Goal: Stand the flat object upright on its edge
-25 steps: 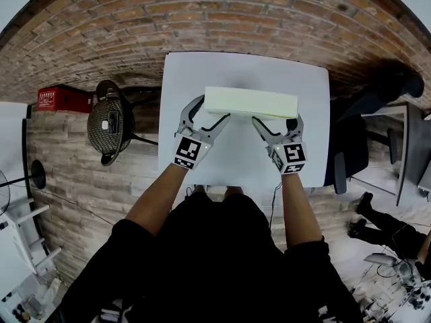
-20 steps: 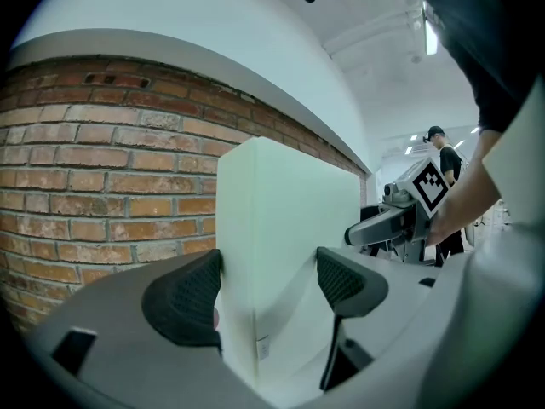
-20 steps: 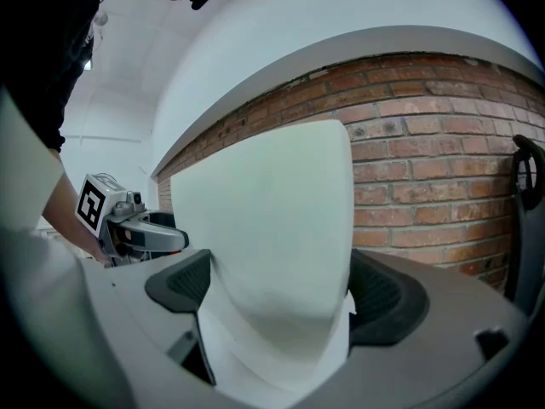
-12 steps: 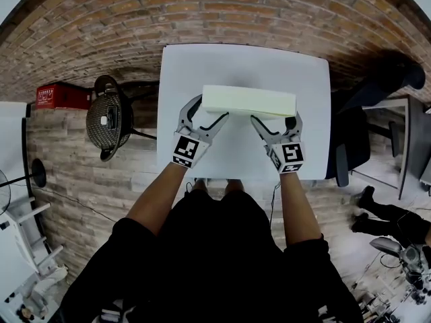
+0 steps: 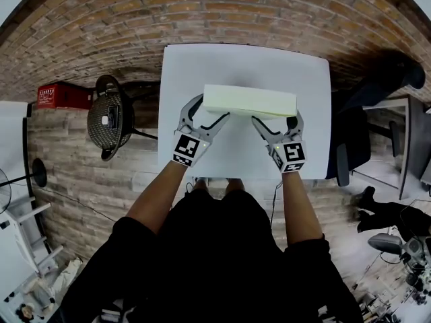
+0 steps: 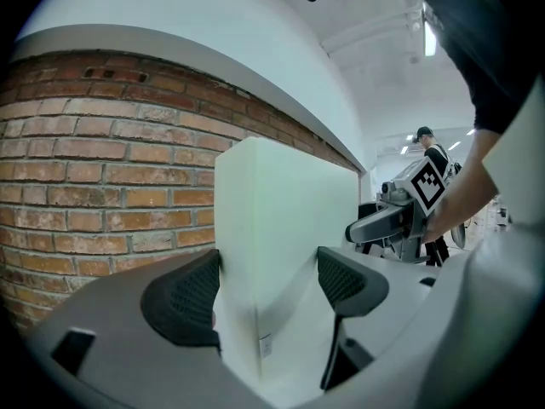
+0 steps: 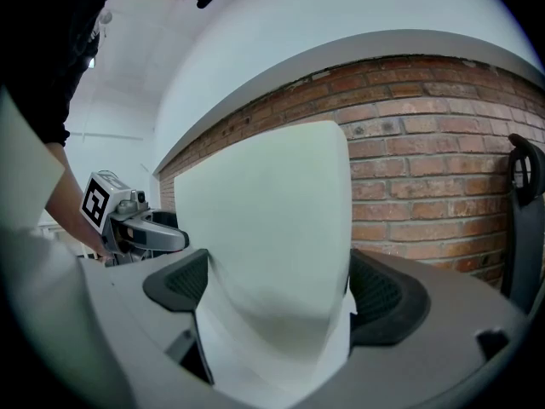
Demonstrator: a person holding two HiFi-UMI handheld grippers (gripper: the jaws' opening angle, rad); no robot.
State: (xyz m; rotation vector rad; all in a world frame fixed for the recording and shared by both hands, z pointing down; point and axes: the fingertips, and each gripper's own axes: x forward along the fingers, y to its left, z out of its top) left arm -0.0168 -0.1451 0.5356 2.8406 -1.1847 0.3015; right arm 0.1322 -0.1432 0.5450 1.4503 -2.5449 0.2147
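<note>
Almost nothing has moved in the last second: the block (image 5: 250, 101) still stands on its long edge in the middle of the bench (image 5: 202, 66). The left hand-held gripper (image 5: 213, 108) and the right hand-held gripper (image 5: 276, 117) each pinch one end, jaws pressed on its flat sides. I think it is steady enough to let go.

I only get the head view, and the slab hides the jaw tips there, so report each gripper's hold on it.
Observer: Left gripper has the pale slab between its jaws, both jaws touching it.
Operator: Now the right one.
Observer: Right gripper also clamps the slab between its jaws.
Operator: Give its pose.
Observer: Upright: in both gripper views it rises well above the jaws.
</note>
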